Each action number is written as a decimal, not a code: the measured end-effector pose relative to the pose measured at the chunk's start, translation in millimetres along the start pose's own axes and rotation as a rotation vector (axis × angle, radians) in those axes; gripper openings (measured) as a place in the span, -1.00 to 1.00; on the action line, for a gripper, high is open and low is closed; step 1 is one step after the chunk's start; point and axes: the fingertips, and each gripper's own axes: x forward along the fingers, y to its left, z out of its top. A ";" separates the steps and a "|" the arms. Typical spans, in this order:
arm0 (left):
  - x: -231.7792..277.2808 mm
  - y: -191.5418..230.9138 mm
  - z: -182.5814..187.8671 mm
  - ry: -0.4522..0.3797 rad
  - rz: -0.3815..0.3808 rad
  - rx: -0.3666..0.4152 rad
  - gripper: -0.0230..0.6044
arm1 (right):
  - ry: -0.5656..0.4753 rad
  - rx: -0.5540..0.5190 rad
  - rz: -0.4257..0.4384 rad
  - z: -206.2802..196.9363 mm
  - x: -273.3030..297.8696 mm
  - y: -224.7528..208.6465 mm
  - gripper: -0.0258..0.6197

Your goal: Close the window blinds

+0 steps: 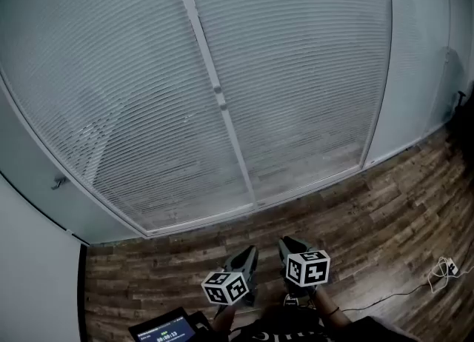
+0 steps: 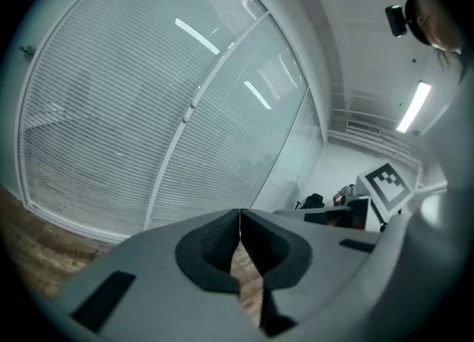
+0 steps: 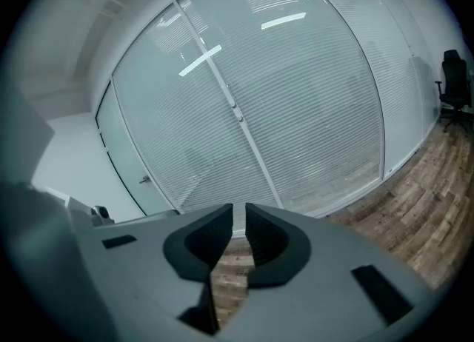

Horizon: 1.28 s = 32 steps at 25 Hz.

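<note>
Slatted blinds fill two tall glass panels ahead; their slats lie nearly flat, and a dim room shows through. A white post between the panels carries a small knob. Both grippers hang low near my body, well back from the glass. My left gripper has its jaws touching at the tips, with nothing in them. On my right gripper the jaws stand a narrow gap apart and hold nothing. The blinds and knob also show in the right gripper view.
Wood-plank floor runs up to the window sill. A door handle sits on the glass door at left. A cable with a plug lies on the floor at right. A small screen is by my feet. An office chair stands far right.
</note>
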 end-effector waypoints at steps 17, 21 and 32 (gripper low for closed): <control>-199.9 4.3 -82.5 -0.010 0.028 -0.054 -0.91 | 0.033 0.084 0.031 -134.3 -93.6 132.5 -0.72; -219.1 -7.5 -88.9 -0.011 0.016 -0.041 -0.91 | 0.027 0.091 0.035 -145.0 -108.5 142.2 -0.72; -229.6 -32.4 -99.6 -0.015 -0.024 -0.023 -0.91 | 0.010 0.070 0.020 -157.9 -136.7 142.0 -0.72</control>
